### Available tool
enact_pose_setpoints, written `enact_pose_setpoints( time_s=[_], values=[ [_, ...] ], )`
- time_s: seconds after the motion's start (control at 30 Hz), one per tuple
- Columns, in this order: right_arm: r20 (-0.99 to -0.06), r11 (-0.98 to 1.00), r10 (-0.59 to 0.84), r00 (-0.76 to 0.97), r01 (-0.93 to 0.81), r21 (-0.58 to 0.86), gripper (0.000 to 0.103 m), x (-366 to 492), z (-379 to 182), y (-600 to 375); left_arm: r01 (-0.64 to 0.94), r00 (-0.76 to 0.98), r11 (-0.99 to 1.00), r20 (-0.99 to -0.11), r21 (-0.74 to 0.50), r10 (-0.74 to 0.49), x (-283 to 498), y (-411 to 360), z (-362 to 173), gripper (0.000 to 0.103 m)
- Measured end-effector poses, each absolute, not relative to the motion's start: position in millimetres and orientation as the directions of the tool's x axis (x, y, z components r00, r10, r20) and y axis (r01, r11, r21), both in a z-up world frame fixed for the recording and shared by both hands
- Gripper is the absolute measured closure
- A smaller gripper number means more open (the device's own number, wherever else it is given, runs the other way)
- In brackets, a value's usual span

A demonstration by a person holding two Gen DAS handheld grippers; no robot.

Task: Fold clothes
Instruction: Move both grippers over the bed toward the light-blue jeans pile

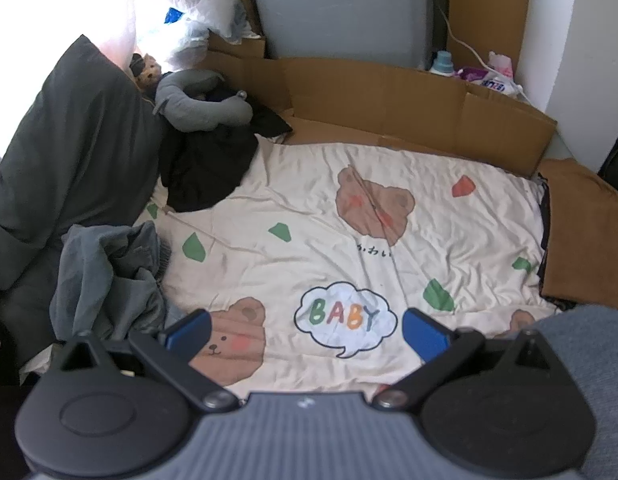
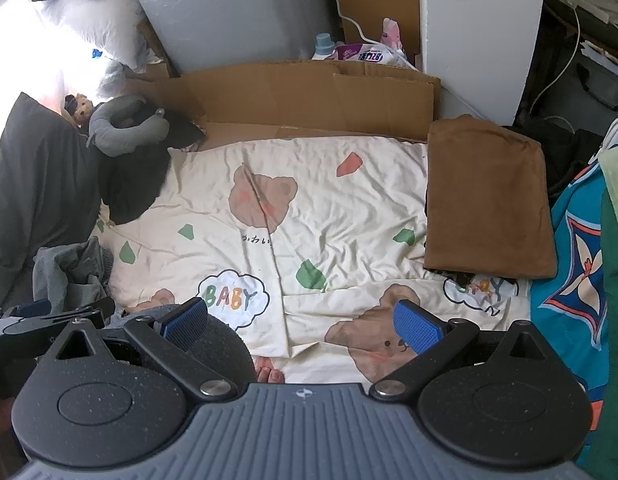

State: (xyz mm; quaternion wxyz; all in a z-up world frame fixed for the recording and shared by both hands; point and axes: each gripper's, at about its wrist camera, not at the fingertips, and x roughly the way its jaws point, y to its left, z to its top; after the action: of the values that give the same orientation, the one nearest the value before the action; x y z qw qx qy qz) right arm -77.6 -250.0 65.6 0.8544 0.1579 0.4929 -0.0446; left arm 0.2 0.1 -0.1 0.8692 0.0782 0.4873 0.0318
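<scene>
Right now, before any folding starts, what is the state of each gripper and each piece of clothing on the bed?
left gripper: open, holds nothing.
right gripper: open, holds nothing.
brown garment: folded flat, lying on top of something dark at the right edge of the bed.
grey garment: crumpled in a heap at the left edge.
black garment: crumpled, unfolded, by the grey neck pillow.
bear-print sheet: spread out, wrinkled.

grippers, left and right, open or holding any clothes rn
Left gripper: open, nothing between the jaws.
Right gripper: open, nothing between the jaws.
</scene>
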Motion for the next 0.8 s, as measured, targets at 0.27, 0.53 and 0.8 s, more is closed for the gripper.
enact_pose_setpoints(
  time_s=[0.27, 0.53, 0.8],
  values=[
    [-0.855, 0.945, 0.077, 0.513, 0.236, 0.227, 0.001, -79, 65, -252, 0.018, 0.508, 0.987, -0.852, 0.160, 0.129, 8, 2, -1, 0.001],
    [-0.854, 0.943, 0.075, 0.515, 0.240, 0.228, 0.001, -80, 65, -253, 0.018, 0.512, 0.988, -0.851, 0.150, 0.120, 4, 5, -1, 0.001],
    [-0.855, 0.944, 0.069, 0.513, 0.243, 0.222, 0.001, -79, 65, -254, 0.021, 0.505, 0.990, -0.856, 0.140, 0.110, 8, 9, -2, 0.001]
  ],
)
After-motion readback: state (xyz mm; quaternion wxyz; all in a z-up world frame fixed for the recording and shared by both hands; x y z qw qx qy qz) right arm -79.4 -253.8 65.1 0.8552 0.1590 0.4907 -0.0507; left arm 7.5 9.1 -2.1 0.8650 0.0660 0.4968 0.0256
